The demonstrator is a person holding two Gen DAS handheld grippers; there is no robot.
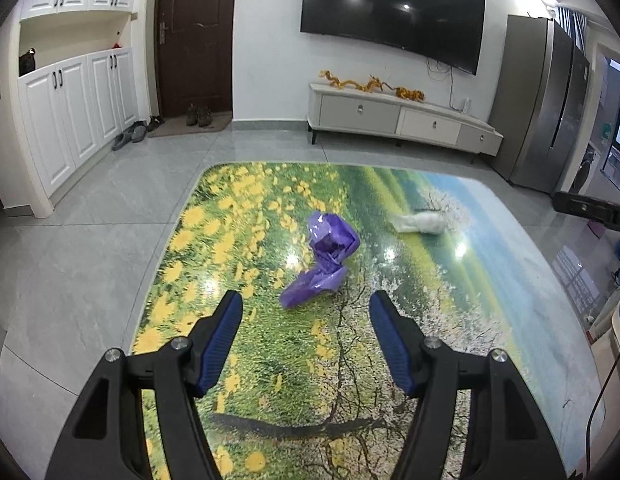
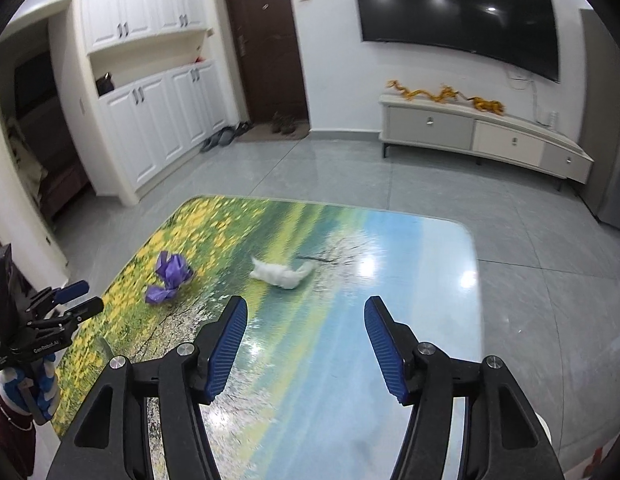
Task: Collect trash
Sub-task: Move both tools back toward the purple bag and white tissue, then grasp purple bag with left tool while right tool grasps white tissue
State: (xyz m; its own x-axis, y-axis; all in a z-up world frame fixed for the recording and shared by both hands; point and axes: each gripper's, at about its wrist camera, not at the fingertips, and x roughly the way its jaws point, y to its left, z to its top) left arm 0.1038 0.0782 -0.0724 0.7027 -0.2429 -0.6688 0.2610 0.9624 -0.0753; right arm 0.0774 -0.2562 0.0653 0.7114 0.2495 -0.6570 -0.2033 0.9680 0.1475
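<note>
From the left wrist, the left gripper (image 1: pixel 306 304) hangs over the desk (image 1: pixel 489 320) with its jaws spread and nothing between them. The crumpled purple wrapper (image 1: pixel 321 258) lies just ahead of the jaws; the white tissue wad (image 1: pixel 419 223) sits farther ahead, to their right.

From the right wrist, the right gripper (image 2: pixel 306 308) shows its jaws spread and empty too. The tissue wad lies ahead of the left jaw, the wrapper well off to the left.

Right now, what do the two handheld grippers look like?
Both match: the left gripper and right gripper have black angular plastic frames, silver pivot bolts and ribbed blue pads on the fingers. The left's body carries white lettering, above a blue-and-white glove.
</note>
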